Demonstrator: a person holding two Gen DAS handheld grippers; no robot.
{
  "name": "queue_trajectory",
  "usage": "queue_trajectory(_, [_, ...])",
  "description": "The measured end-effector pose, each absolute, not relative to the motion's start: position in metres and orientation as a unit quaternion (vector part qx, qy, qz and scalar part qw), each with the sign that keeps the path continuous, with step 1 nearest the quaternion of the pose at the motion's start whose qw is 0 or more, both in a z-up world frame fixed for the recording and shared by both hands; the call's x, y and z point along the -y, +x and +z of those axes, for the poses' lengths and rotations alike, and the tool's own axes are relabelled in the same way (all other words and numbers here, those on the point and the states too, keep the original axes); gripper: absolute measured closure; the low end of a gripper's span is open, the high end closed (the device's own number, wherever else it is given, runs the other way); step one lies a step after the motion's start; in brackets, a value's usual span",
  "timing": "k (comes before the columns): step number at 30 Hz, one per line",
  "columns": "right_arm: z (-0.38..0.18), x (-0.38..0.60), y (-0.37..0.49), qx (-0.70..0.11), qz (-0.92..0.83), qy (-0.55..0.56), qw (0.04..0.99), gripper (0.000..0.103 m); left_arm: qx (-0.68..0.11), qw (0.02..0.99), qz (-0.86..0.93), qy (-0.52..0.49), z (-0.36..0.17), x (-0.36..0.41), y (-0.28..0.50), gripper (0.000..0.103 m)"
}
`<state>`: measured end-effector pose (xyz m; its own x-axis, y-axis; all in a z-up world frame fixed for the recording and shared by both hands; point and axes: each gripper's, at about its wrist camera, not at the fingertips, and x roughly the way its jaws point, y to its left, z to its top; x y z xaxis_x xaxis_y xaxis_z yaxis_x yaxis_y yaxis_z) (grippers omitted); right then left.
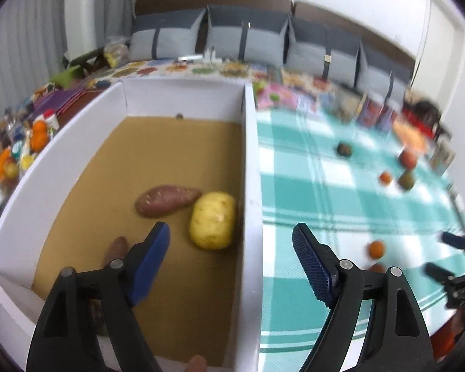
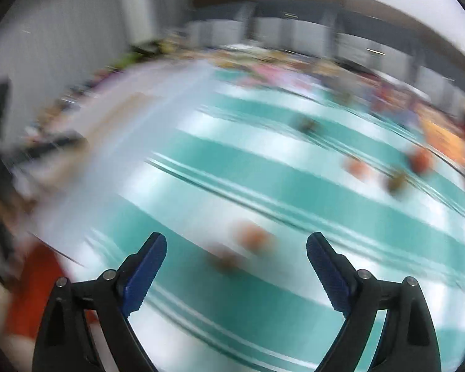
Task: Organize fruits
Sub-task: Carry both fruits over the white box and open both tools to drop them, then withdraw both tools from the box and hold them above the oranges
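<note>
A white box (image 1: 251, 161) with a brown cardboard floor holds a purple sweet potato (image 1: 167, 200), a yellow potato (image 1: 213, 220) and a brownish piece (image 1: 117, 248) half hidden behind my finger. My left gripper (image 1: 231, 229) hangs open and empty over the box's right wall. On the teal checked cloth (image 1: 310, 186) lie an orange (image 1: 376, 249), a smaller orange fruit (image 1: 385, 177), a red apple (image 1: 408, 158) and two dark greenish fruits (image 1: 406, 180). My right gripper (image 2: 236, 238) is open and empty above a blurred orange (image 2: 254, 238) and a brownish fruit (image 2: 226, 260); it also shows at the left view's right edge (image 1: 443, 252).
Grey cushions (image 1: 248, 35) line a sofa behind the table. Colourful books and packets (image 1: 294, 93) crowd the cloth's far edge. More oranges (image 1: 38, 136) and clutter sit left of the box. A red sleeve (image 2: 34, 294) shows at the lower left. The right wrist view is heavily blurred.
</note>
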<state>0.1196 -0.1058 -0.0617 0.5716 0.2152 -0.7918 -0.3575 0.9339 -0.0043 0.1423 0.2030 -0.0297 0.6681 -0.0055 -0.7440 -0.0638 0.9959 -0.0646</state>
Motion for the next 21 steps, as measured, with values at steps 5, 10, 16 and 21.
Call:
queue_trajectory(5, [-0.107, 0.224, 0.082, -0.438, 0.033, -0.066, 0.896, 0.012, -0.414, 0.908, 0.050, 0.033, -0.035, -0.187, 0.145, 0.020])
queue_trajectory(10, [-0.123, 0.276, 0.061, -0.423, -0.024, -0.057, 0.904, 0.011, -0.428, 0.901, 0.058, 0.039, -0.043, -0.187, 0.141, 0.020])
queue_trajectory(16, [-0.139, 0.282, 0.067, -0.429, -0.023, -0.035, 0.902, 0.011, -0.405, 0.912, 0.053, 0.039, -0.028, -0.176, 0.129, 0.020])
queue_trajectory(21, [-0.146, 0.289, 0.067, -0.431, -0.022, -0.003, 0.902, 0.000, -0.308, 0.949, 0.048, 0.045, 0.009, -0.133, 0.088, 0.020])
